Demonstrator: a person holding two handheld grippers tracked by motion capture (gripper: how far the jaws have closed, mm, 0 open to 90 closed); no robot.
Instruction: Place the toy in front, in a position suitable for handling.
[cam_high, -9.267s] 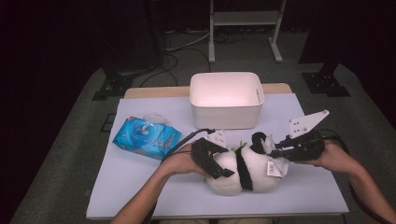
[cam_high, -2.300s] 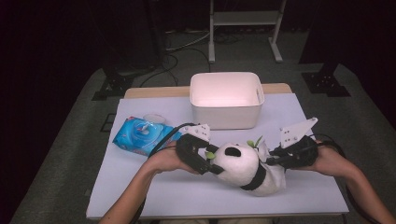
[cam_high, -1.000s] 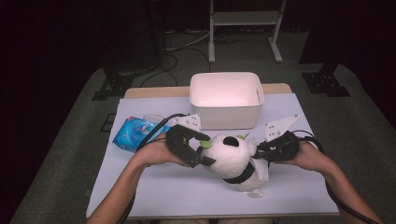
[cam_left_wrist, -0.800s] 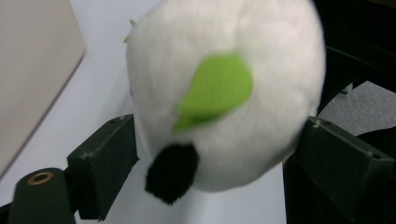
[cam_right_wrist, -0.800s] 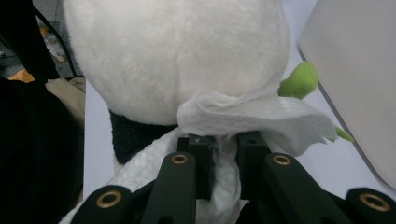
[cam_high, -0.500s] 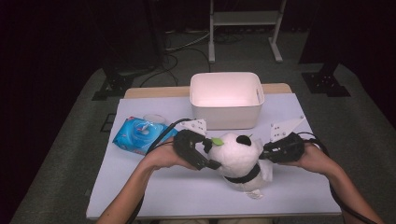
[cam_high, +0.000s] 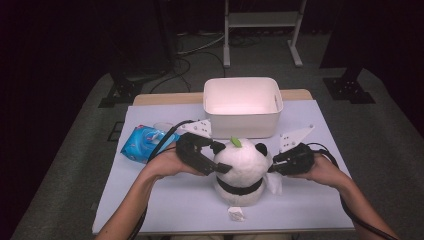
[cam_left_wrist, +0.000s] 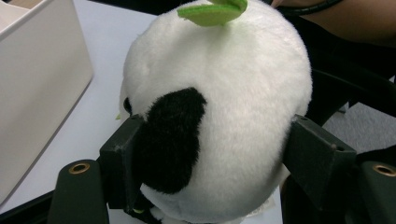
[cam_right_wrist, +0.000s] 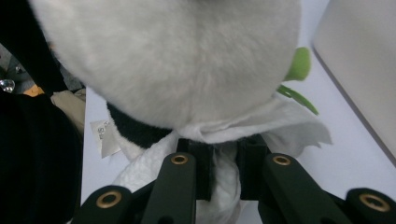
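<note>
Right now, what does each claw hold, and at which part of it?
The left claw, whose jaws have just been closing, grips the panda plush by the sides of its head. The right claw pinches a white wipe against the panda's side.

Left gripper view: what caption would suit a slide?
Two black jaws closing around a plush panda's white head, green leaf on top, white bin beside it.

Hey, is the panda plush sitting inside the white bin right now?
No, the panda plush stands on the table in front of the white bin, between the two grippers.
</note>
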